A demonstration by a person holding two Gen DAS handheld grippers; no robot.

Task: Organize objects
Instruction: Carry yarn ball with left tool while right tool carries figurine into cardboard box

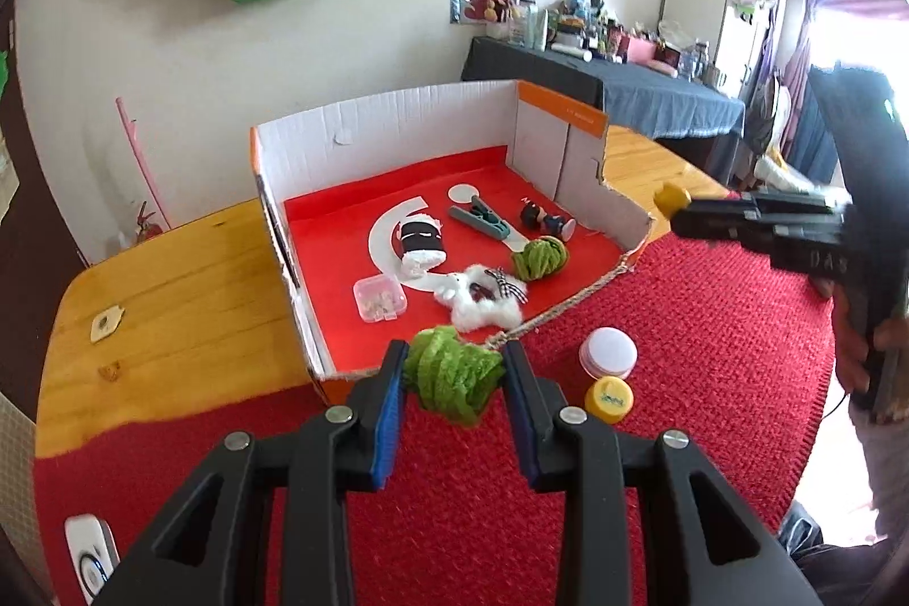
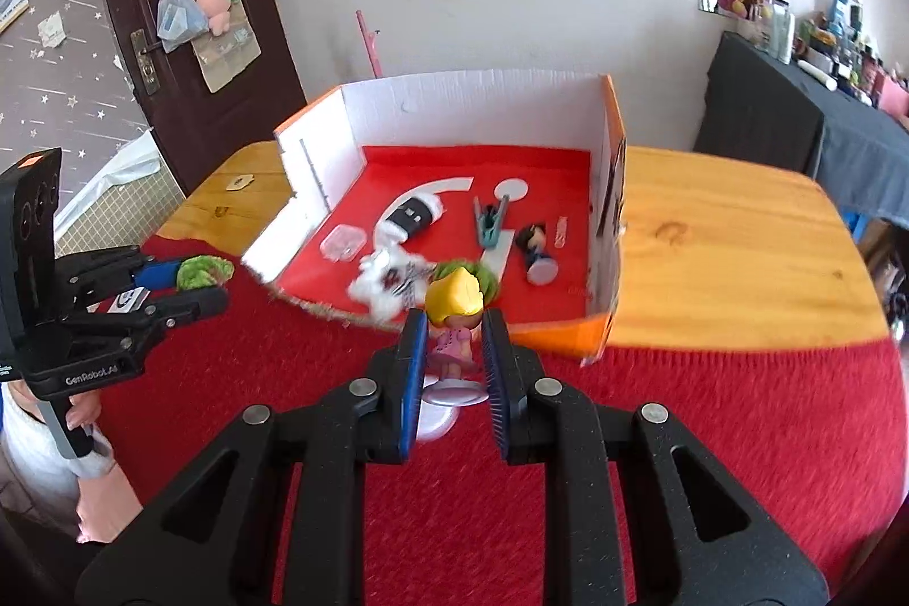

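My left gripper (image 1: 454,370) is shut on a green fuzzy scrunchie (image 1: 451,373) and holds it above the front edge of the open cardboard box (image 1: 397,123). It also shows in the right wrist view (image 2: 193,285) at the left. My right gripper (image 2: 454,342) is shut on a small blonde doll in a pink dress (image 2: 453,322), just in front of the box (image 2: 483,106). In the left wrist view the right gripper (image 1: 679,208) shows at the right with the doll's yellow head (image 1: 671,197).
Inside the box lie a second green scrunchie (image 1: 540,256), a white fluffy item (image 1: 483,299), a clear small case (image 1: 379,297), a black-and-white roll (image 1: 421,245), a teal clip (image 1: 480,220) and a dark-haired doll (image 1: 545,220). A white jar (image 1: 608,351) and a yellow lid (image 1: 609,398) sit on the red mat.
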